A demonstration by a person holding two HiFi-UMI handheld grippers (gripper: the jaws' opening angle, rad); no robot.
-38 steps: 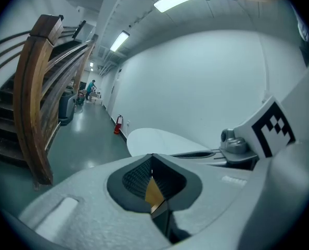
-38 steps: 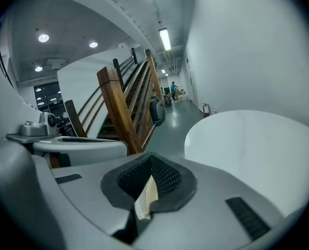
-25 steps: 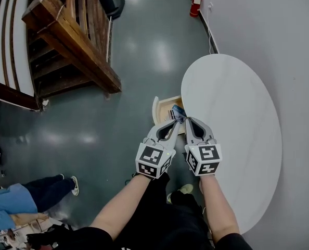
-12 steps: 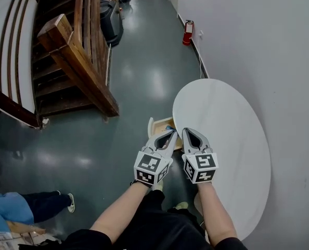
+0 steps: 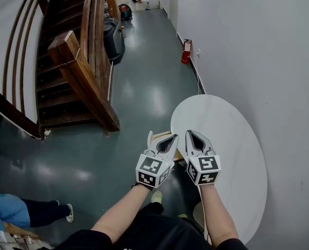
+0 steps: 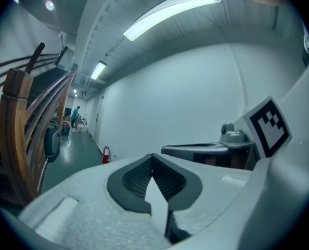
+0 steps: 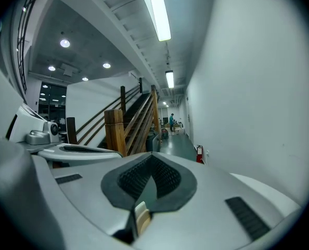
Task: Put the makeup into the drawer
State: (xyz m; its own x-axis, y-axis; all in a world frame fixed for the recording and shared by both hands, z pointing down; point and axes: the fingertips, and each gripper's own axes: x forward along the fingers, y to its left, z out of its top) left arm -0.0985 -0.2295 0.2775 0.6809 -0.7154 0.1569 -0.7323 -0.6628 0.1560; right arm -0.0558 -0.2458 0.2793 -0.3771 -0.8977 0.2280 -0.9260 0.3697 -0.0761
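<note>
Glossy grey-green floor [image 5: 144,103]; smooth white oval table [image 5: 232,139] at 3 o'clock, slatted wooden staircase [image 5: 81,72] at 10, red extinguisher [image 5: 185,51] at 12 by plain white wall. Pale wood drawer [image 5: 151,138] rim peeking out at 11 o'clock of left gripper [image 5: 171,138], just beside table edge. Drawer inside blocked, makeup not visible. Left gripper and right gripper [image 5: 192,135] side by side, not touching. Ribbed dark pads [image 6: 139,178] pressed together on both, nothing pinched.
</note>
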